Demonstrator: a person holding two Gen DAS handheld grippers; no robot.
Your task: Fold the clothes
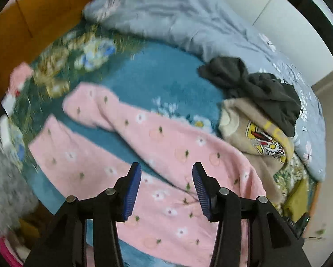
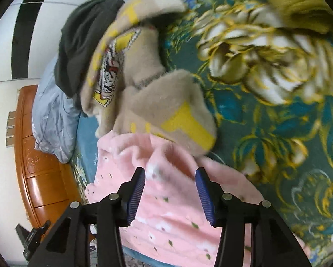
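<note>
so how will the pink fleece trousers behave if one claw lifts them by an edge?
Pink fleece trousers: probably floppy; they already lie rumpled and draped on the bedspread. Likely light but bulky, given the plush pile. Legs would probably dangle and drag.

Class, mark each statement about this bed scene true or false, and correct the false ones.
1. The pink pants lie spread on the bed. True.
2. The left gripper is clamped on the pink pants. False: its jaws stand apart above the fabric, pinching nothing.
3. A dark garment lies partly on the beige sweater. True.
4. The beige sweater is neatly folded. False: it lies crumpled, its yellow pattern bunched.
5. The right gripper holds the beige sweater. False: it is open over the pink pants, with the sweater beyond its tips.
</note>
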